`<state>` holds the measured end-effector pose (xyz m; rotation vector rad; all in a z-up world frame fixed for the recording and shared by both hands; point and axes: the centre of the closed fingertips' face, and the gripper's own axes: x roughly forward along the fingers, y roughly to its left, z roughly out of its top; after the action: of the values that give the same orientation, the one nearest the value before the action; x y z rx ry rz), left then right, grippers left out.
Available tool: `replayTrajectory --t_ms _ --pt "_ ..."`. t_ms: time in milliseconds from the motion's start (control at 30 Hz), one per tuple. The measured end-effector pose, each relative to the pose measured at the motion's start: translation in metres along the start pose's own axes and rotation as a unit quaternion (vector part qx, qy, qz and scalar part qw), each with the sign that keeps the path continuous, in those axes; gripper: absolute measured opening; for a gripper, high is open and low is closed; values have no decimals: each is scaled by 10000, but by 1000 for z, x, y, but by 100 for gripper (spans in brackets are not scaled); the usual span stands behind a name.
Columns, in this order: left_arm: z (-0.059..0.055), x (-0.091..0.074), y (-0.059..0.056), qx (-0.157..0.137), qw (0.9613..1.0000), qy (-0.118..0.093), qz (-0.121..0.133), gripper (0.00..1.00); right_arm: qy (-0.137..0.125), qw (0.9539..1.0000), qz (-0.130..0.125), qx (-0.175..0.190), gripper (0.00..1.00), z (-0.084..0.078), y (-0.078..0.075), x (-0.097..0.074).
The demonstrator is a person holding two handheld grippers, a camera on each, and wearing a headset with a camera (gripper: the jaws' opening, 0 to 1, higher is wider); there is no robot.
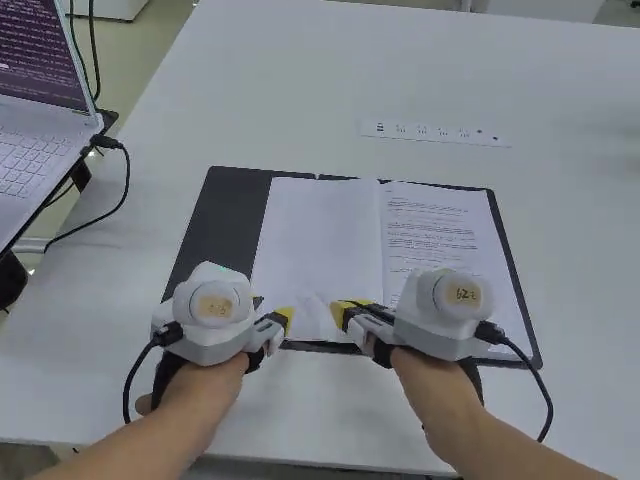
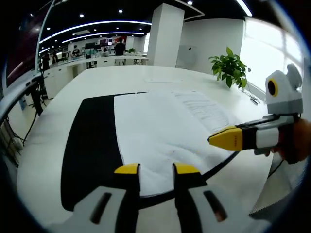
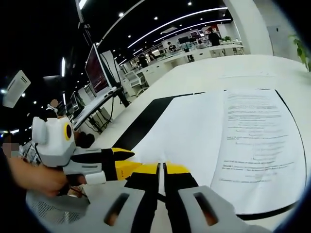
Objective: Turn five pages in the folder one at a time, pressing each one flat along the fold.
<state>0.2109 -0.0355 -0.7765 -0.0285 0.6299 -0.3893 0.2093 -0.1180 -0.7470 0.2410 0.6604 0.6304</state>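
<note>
**Hidden/unclear:** In head view, the near edge of the folder (image 1: 225, 230) was partly covered by both units. The laptop (image 1: 30, 110) was cut off at the frame's left edge. Whether paper sat betw. the jaws of the right hand-held gripper (image 3: 161, 170) could not be determined.

**Writing:** The printed lines on the right page (image 1: 440, 235) were too small to read, and the left page (image 1: 315, 240) was blank white. Digits on the right unit's round top appeared to begin "62"; the rest was illegible. Markings on the power strip (image 1: 435, 132) and the laptop screen text were also illegible.

**Position:** The folder lay open and flat on the white table (image 1: 300, 80), w/ black cover exposed left of the pages.
- Left hand-held gripper (image 2: 157, 170): jaws apart at a moderate gap, tips at near edge of left page.
- Right hand-held gripper: jaws closed to a thin slit, tips at near edge of the pages, close to the fold.
- The two units' tips pointed toward each other, near but apart.
</note>
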Motion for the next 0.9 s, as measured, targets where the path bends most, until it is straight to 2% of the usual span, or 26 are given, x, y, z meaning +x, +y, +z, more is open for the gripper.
replayTrajectory --t_ms 100,233,300,400,700,900 --pt "-2 1 4 20 9999 -10 112 25 -32 10000 -63 17 1 7 -11 1" --pt "-11 2 6 118 9997 104 199 25 -41 9999 -132 -25 0 15 -25 4" --pt "-10 0 5 262 9994 8 228 25 -51 9998 -170 -35 0 20 -33 6" --pt "-12 1 4 564 9981 19 241 26 -76 9997 -213 -23 0 26 -42 10" --pt "-12 2 5 470 9984 -166 267 27 -178 9993 -340 -5 0 49 -74 29" --pt "-13 2 5 440 9983 -222 305 27 -161 9991 -387 10 0 61 -86 47"
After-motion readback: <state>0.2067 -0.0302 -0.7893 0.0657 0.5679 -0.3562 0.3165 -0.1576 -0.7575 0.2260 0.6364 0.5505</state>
